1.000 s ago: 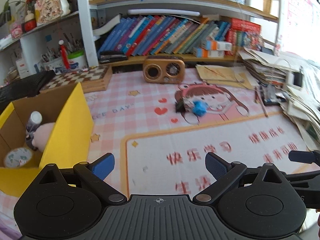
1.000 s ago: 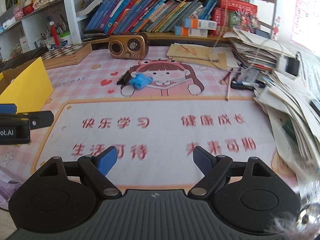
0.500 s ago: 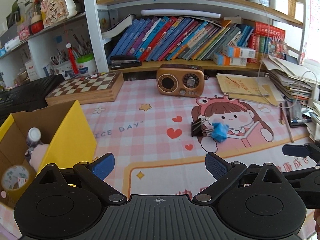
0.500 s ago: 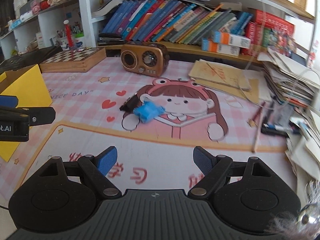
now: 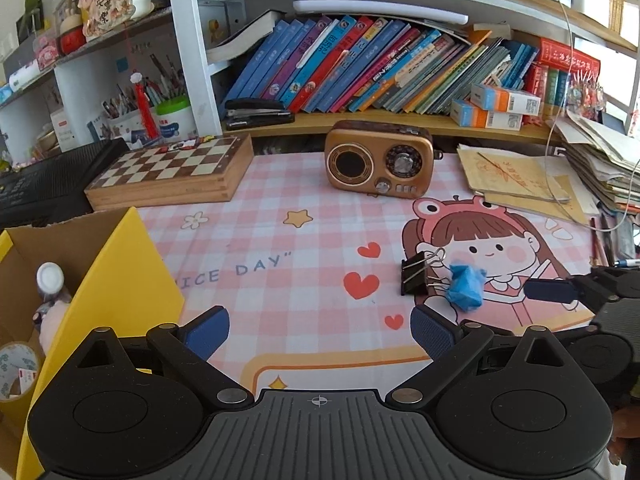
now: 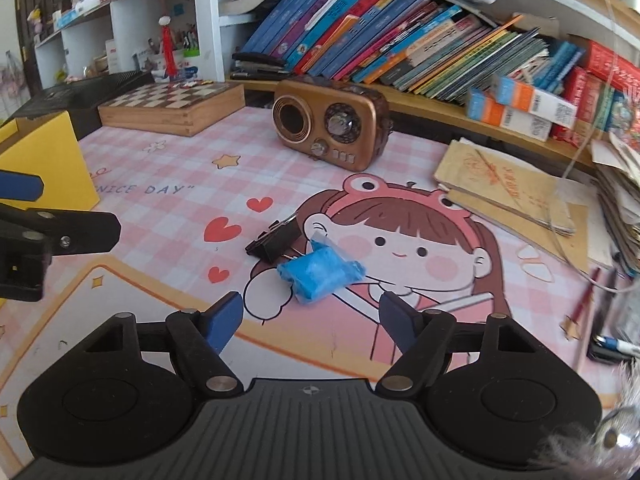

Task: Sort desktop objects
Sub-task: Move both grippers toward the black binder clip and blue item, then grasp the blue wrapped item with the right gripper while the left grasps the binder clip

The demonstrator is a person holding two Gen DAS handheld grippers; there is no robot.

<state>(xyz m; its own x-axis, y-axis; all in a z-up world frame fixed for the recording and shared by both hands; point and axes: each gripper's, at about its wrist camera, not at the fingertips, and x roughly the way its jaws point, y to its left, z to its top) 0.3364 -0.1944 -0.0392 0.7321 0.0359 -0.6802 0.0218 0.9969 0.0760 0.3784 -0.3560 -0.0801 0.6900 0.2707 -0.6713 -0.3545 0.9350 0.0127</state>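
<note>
A crumpled blue packet (image 6: 320, 273) lies on the pink desk mat, touching a black binder clip (image 6: 274, 237) on its left. Both also show in the left wrist view, the blue packet (image 5: 465, 287) and the binder clip (image 5: 416, 277). My right gripper (image 6: 311, 317) is open and empty, just short of the packet, its fingertips either side of it. My left gripper (image 5: 320, 330) is open and empty, left of and behind the clip. A yellow cardboard box (image 5: 116, 276) at the left holds a tape roll (image 5: 16, 370), a bottle and a pink soft thing.
A brown retro radio (image 5: 379, 159) and a wooden chessboard box (image 5: 172, 174) stand at the back of the mat. Book shelves rise behind. Paper stacks (image 5: 592, 164) and pens crowd the right edge. A black keyboard (image 5: 44, 184) lies at the far left.
Both grippers have moved forward over the mat toward the blue packet and clip, which now appear larger and closer. Both stay open.
</note>
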